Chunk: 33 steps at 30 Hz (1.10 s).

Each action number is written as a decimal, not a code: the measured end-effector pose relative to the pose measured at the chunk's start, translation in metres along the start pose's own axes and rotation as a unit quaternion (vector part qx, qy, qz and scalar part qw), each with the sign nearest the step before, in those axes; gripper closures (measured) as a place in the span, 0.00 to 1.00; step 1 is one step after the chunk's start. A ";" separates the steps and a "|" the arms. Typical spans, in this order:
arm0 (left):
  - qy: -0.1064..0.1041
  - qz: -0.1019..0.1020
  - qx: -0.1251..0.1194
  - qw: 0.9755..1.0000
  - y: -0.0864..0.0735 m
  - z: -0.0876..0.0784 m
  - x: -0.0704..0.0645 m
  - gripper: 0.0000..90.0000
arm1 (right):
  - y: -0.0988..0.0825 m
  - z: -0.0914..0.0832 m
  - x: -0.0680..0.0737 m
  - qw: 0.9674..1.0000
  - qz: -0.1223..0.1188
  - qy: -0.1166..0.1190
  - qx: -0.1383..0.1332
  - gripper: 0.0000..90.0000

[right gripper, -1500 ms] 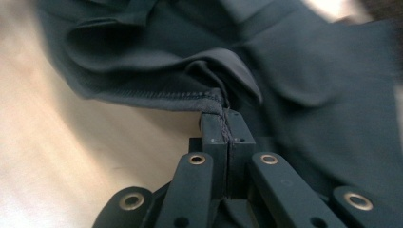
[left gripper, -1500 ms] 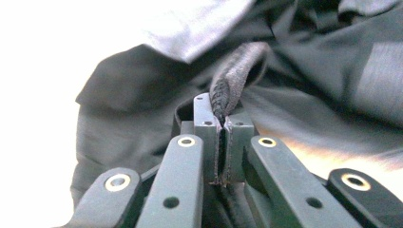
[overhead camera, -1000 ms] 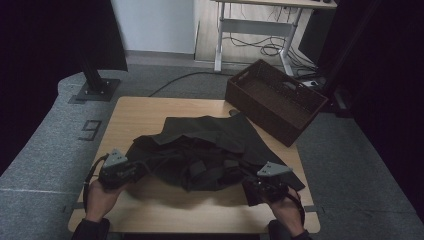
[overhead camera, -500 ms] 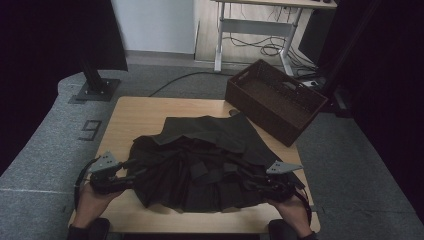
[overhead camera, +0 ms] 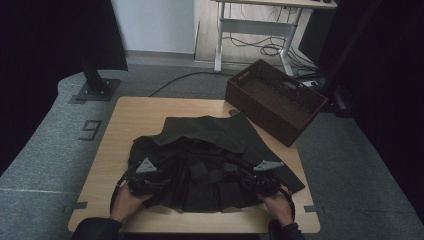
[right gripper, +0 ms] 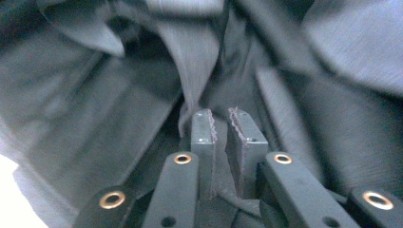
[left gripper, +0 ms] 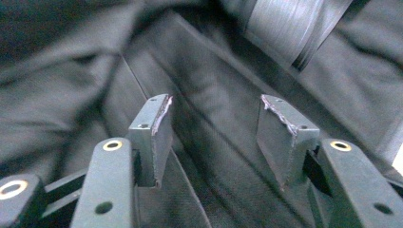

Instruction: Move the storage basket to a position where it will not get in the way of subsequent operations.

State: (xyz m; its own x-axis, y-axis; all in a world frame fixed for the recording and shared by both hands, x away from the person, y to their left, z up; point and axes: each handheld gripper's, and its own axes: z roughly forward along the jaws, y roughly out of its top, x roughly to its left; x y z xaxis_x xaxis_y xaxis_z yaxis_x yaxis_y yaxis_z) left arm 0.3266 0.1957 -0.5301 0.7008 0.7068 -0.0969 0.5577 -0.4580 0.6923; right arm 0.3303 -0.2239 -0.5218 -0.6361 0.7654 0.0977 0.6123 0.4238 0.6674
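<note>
Two hand-held grippers rest on the dark garment (overhead camera: pixel 210 155).

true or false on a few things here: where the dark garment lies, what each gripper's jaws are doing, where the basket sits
1. The dark garment lies on the wooden table. True.
2. The left gripper is clamped tight on a fold. False: its jaws stand apart over the cloth, nothing pinched between the pads.
3. The right gripper has its jaws almost together. True: a narrow gap remains; whether cloth is caught in it cannot be told.
4. The woven basket sits on top of the garment. False: it stands off the table's far right corner, apart from the cloth.
5. The basket is full of folded clothes. False: what shows of its inside looks empty.
</note>
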 end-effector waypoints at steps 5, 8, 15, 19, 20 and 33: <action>0.005 0.004 0.019 1.000 -0.004 0.007 -0.006 0.54 | -0.014 0.010 0.005 1.000 0.015 0.017 -0.002 0.94; 0.008 0.014 0.019 1.000 -0.001 0.002 -0.006 0.52 | -0.011 0.005 0.010 1.000 0.000 0.025 0.012 0.89; 0.041 -0.013 -0.040 0.998 0.029 -0.033 0.030 0.39 | 0.022 -0.024 -0.006 0.999 0.006 0.002 -0.033 0.66; 0.060 -0.017 -0.056 0.997 0.052 -0.031 0.051 0.35 | 0.044 -0.013 -0.022 0.999 0.014 -0.015 -0.040 0.61; 0.065 -0.017 -0.060 0.996 0.057 -0.028 0.054 0.34 | 0.048 -0.007 -0.025 0.999 0.016 -0.018 -0.040 0.59; 0.094 0.031 -0.016 0.995 0.096 0.032 0.065 0.45 | 0.071 0.048 -0.050 0.998 0.040 -0.048 -0.017 0.61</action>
State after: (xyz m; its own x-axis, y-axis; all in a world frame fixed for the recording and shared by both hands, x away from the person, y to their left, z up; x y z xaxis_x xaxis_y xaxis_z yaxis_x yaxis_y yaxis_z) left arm 0.4398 0.1806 -0.4926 0.6363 0.7674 0.0792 0.4995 -0.4880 0.7158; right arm 0.4280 -0.2087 -0.5141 -0.5373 0.8394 0.0822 0.6418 0.3437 0.6855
